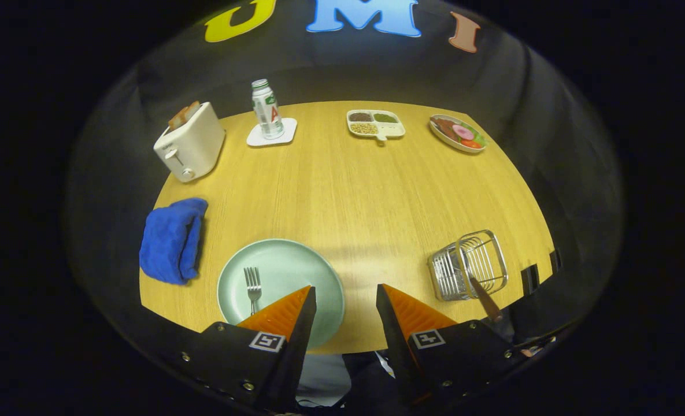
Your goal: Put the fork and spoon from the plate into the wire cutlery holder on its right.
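my gripper [345,303] is wide open, holding nothing, above the near tabletop [365,196] edge. the fork [252,287] lies flat on the green plate [319,271], just ahead of my left finger. probably thin stiff metal, light, slippery and low: best pinched across the handle. the wire cutlery holder [469,264] is right of the plate, a wooden-handled utensil [484,299] already in it, likely the spoon.
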Available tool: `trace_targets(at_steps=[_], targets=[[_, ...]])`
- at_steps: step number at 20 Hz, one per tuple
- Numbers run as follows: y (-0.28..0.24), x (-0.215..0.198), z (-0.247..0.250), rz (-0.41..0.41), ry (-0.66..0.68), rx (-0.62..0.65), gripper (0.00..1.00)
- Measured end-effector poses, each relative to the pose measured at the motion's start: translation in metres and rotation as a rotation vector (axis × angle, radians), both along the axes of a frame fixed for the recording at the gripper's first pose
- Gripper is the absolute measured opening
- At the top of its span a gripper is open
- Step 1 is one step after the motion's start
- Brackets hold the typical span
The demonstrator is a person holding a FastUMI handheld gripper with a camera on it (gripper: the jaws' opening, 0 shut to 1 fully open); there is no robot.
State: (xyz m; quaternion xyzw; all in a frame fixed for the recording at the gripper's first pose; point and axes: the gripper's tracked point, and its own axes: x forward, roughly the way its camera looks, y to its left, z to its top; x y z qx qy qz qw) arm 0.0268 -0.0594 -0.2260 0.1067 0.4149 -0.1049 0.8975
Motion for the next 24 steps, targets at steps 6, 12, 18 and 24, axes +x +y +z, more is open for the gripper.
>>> trace_targets(at_steps=[6,12,18,24], targets=[[0.056,0.002,-0.023,0.116,0.023,0.013,0.65],[0.098,-0.001,-0.05,0.208,0.056,0.029,0.65],[0.125,-0.003,-0.082,0.287,0.087,0.051,0.65],[0.134,-0.008,-0.107,0.296,0.125,0.087,0.65]])
